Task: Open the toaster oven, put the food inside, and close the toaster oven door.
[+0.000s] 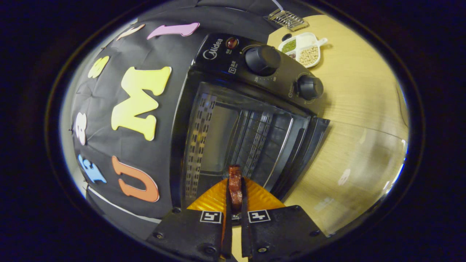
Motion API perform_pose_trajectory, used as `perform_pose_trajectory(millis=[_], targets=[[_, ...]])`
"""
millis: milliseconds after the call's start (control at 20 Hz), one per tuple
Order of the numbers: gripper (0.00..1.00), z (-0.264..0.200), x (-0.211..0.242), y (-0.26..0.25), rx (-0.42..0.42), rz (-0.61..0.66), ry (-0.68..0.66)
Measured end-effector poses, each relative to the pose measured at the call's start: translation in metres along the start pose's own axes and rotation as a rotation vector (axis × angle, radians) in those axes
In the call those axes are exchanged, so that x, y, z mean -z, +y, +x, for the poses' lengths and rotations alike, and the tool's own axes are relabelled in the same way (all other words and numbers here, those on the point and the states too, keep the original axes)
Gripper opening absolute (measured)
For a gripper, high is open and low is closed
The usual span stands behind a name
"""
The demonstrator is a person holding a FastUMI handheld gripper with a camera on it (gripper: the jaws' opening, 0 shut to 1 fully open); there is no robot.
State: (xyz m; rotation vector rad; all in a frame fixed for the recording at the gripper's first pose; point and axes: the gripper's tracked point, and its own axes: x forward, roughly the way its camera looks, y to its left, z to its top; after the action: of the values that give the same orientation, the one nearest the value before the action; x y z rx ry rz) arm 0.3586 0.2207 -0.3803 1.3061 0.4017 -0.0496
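Tool [235, 196] clamped on food [235, 185]: narrow reddish-brown strip, glossy, lumpy surface, pinched edge-on between both flat fingers [228, 203], tip poking up past fingertips. Square printed marker tags on each finger block, blocks matte with screw heads.

Just ahead of fingers: toaster oven [251, 109], door [309, 153] swung open, seen edge-on at cavity's side next to tabletop, glass pane in dark frame. Food strip sitting right at cavity mouth, in line with opening; inside or just short of threshold, can't tell. Cavity [233, 138] boxy, bare brushed-metal walls, perforated slotted panel down one side wall, ribbed rack guides on other, thin wire rods across back.

Control panel [262, 69] glossy black plastic, two round ribbed knobs [263, 60], small round red indicator lamp [232, 42] beside them. Casing black, rounded corners.

Beyond oven: tabletop [349, 109] pale wood-grain laminate, smooth, some glare patches. Well past knobs, white divided dish [304, 49], shallow, rounded compartments with small handle tab; one compartment pale round beans, another green grains. Further back, metal wire rack [287, 19], gridded, lying near tabletop's far edge.

Black wrinkled cloth wall on oven's other side.
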Motion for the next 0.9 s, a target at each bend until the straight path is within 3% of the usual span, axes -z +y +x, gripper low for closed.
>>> perform_pose_trajectory(millis=[250,500,600,700,850,900], targets=[[0.14,0.020,0.003,-0.004,0.040,-0.066,-0.021],[0.24,0.022,-0.002,-0.009,0.144,-0.324,-0.017],[0.43,0.021,0.001,-0.011,0.167,-0.423,0.009],[0.52,0.021,0.000,-0.007,0.166,-0.502,0.017],[0.95,0.012,-0.007,-0.009,0.196,-0.650,0.012],[0.98,0.012,-0.010,-0.010,0.206,-0.679,0.006]])
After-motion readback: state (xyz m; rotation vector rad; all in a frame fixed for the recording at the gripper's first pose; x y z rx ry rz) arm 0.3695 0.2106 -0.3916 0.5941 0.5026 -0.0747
